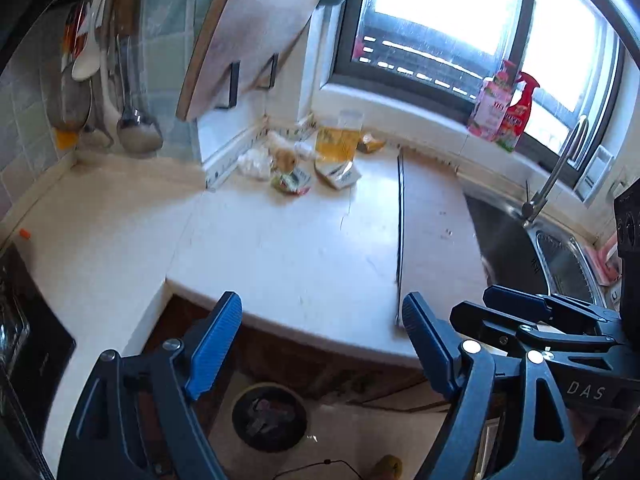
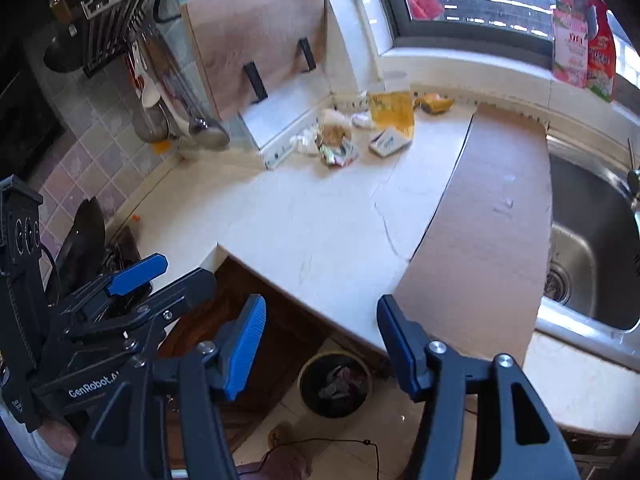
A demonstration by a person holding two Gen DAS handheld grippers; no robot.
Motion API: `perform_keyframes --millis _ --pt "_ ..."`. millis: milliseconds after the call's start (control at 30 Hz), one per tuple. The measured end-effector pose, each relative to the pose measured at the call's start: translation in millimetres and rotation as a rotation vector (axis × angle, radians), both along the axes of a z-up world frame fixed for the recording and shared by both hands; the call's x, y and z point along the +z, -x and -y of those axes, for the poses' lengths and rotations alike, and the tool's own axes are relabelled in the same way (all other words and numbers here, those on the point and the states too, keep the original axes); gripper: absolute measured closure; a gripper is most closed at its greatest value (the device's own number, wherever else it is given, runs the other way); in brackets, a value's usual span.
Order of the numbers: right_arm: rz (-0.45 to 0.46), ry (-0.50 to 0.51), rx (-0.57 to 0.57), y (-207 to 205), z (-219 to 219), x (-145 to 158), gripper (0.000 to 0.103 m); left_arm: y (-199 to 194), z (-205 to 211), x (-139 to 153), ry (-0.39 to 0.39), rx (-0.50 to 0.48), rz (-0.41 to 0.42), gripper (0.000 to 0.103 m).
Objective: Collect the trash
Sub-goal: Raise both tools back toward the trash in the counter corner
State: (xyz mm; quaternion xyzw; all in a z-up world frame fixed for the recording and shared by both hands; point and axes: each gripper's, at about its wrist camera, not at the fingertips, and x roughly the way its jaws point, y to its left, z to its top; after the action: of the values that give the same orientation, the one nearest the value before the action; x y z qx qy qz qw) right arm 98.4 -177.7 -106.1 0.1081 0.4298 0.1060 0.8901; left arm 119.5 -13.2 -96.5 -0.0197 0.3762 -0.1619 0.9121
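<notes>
- Trash (image 1: 298, 160) is gathered in a loose heap at the back corner of the surface (image 1: 288, 248), against the wall below the window (image 1: 440, 20): crumpled white paper, a brown lump, a printed wrapper and a small flattened carton can be made out.
- Among it, a clear container of yellow liquid (image 1: 340, 140) is stood upright, with a yellow-brown scrap just beside it near the wall; whether the container counts as trash cannot be told.
- A bin (image 2: 335, 384) with dark contents is seen on the floor, below the front edge of the surface, probably so that the heap can be dropped straight down once carried forward.
- The left gripper (image 1: 320, 340) is held above the front edge and angled downward toward the heap; its fingers are spread wide, with nothing between them.
- The right gripper (image 2: 320, 344) is held just beside it in the same downward tilt, fingers likewise apart and empty.
- Both are well apart from the trash, so nothing is judged collected yet from the heap; a reach to the back corner is called for next.
- A board (image 2: 480, 220) is laid beside the sink (image 2: 592, 232), and a second board is propped in a wall rack above the heap, which may crowd a reach from above.
</notes>
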Motion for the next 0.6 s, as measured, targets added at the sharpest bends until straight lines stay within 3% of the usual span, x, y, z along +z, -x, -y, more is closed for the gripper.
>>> perform_keyframes --millis 167,300,433,600 --pt "0.008 -0.013 0.021 -23 9 32 0.045 -22 6 42 -0.062 0.011 0.138 0.009" --pt "-0.004 -0.03 0.033 -54 15 56 0.045 -53 6 61 -0.117 0.044 0.21 0.008" --pt "0.012 -0.025 0.032 -96 22 81 0.045 -91 2 66 -0.113 0.071 0.22 0.008" --pt "0.022 -0.017 0.009 -154 29 99 0.045 -133 6 53 -0.167 0.144 0.306 0.008"
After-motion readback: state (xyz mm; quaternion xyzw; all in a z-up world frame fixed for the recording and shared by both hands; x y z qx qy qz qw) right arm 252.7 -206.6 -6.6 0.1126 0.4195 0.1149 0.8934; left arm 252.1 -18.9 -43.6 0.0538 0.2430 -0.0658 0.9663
